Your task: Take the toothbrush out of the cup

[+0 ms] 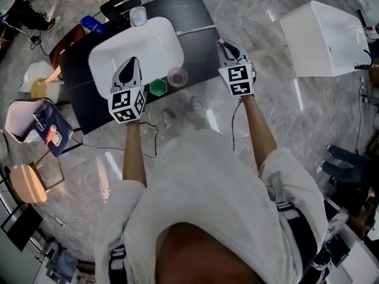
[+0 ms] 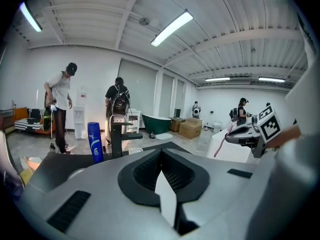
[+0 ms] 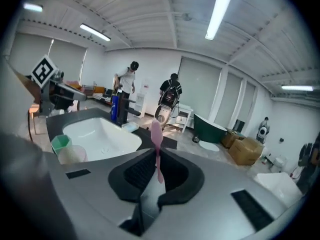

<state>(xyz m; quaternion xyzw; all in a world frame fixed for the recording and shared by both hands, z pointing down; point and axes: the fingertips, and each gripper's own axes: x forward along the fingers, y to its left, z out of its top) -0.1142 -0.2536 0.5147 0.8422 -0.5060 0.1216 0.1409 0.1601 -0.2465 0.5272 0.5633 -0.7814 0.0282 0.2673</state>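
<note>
While both forearms reach forward out of wide white sleeves (image 1: 284, 176), the left gripper (image 1: 132, 65) hangs over the near rim of the white basin (image 1: 155, 40). It points away from the person and dips a little. Its jaws are pressed together with nothing between them.

The right arm stretches out straighter and further to the side. The right gripper (image 1: 224, 45) sits just off the right edge of the black counter (image 1: 192, 13), above the grey marble floor (image 1: 266, 105), and also tips slightly downward. Its jaws are clamped on the pink toothbrush (image 3: 156, 133), which stands upright between them with the head end rising above the jaw tips (the right gripper view shows this plainly).

The clear cup (image 1: 177, 77) stands on the counter by the basin's near right corner, between the two grippers and apart from both. A green cup (image 1: 157, 87) is just beside it on its left. The toothbrush is out of the cup, held off to the right of it. The marker cubes of both grippers face up towards the head camera, and each bare wrist lies in line with its tool.
</note>
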